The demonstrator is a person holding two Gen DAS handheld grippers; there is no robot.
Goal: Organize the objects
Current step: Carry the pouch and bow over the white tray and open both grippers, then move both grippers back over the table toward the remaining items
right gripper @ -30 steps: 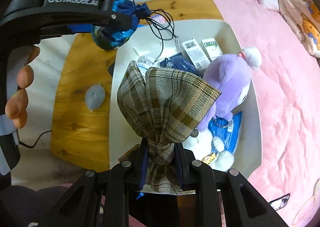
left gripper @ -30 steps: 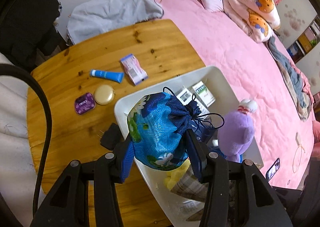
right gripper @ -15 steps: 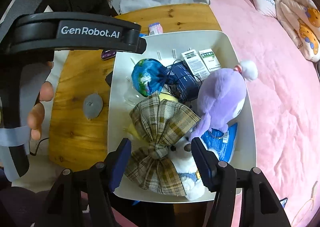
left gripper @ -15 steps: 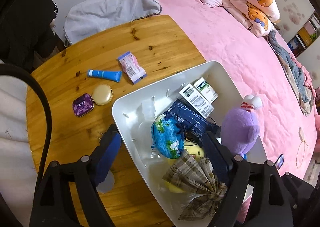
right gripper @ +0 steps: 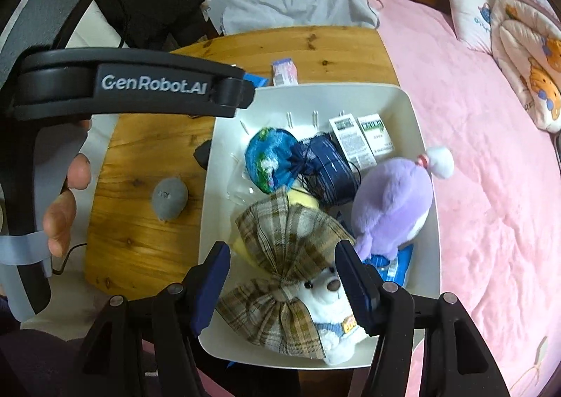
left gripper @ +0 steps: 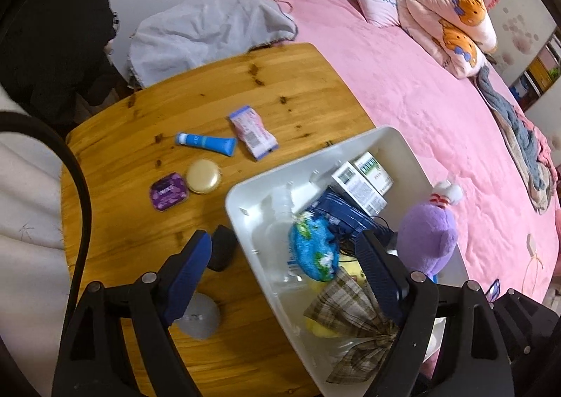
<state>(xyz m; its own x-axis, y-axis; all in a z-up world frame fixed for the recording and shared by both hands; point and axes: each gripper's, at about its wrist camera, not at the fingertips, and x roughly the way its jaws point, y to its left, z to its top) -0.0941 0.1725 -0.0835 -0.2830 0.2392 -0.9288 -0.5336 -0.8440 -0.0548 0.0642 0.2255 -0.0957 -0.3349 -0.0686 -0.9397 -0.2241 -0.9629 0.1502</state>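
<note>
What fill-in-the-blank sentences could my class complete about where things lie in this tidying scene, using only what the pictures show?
1. The blue floral drawstring pouch lies inside the white ____.
2. The blue tube lies on the ____ table, outside the white bin.
3. The plush toy beside the two boxes is ____ in colour.
4. The plaid bow lies below the right gripper, whose fingers are ____.

Missing words: bin; wooden; purple; open

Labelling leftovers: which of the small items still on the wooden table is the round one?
The cream round compact, lying against the purple tin. The blue tube is long, the pink packet and the tin rectangular.
</note>
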